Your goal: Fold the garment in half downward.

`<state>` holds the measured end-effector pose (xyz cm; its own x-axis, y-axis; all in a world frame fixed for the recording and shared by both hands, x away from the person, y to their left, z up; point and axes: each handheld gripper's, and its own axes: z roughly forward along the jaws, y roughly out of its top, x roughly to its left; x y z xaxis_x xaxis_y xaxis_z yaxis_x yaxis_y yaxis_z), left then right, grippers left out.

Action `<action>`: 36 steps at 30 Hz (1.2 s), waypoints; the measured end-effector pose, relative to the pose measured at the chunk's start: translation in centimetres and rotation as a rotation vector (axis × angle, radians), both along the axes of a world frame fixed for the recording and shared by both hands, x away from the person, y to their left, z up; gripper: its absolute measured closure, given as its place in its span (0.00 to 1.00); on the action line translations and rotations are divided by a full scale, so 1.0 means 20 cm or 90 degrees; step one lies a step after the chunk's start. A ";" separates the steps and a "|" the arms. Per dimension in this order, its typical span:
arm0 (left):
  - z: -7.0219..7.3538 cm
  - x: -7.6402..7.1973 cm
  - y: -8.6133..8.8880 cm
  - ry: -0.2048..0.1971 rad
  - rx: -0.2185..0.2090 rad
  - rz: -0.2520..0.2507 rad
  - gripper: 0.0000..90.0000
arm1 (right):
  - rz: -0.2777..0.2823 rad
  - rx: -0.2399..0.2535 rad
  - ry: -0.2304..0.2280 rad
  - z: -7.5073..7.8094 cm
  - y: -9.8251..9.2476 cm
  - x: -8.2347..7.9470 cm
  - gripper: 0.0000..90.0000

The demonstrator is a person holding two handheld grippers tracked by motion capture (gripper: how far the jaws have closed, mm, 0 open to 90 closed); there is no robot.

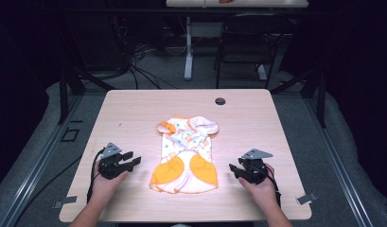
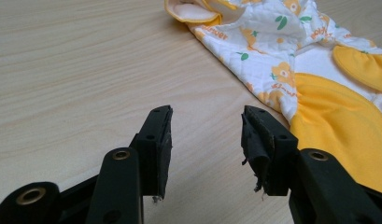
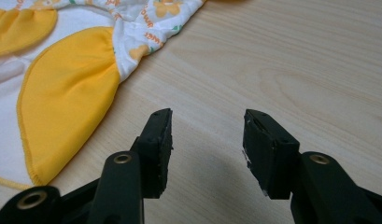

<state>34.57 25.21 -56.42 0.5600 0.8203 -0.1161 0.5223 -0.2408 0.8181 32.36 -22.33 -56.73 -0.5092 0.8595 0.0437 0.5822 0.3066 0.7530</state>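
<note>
A small white and orange printed garment lies flat at the middle of the wooden table. The left gripper and the right gripper rest on either side of it, near its lower end, jaws apart with nothing between them
</note>
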 end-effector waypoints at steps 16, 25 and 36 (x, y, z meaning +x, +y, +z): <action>-0.02 -0.03 -0.19 0.023 0.001 -0.083 0.86 | 0.099 0.009 -0.011 0.02 0.21 0.03 0.86; -0.05 -0.05 -0.35 0.029 0.038 -0.151 0.99 | 0.158 -0.004 0.018 -0.02 0.30 0.03 0.93; -0.09 -0.08 -0.40 0.042 0.075 -0.178 1.00 | 0.202 -0.027 0.033 -0.04 0.33 0.01 0.93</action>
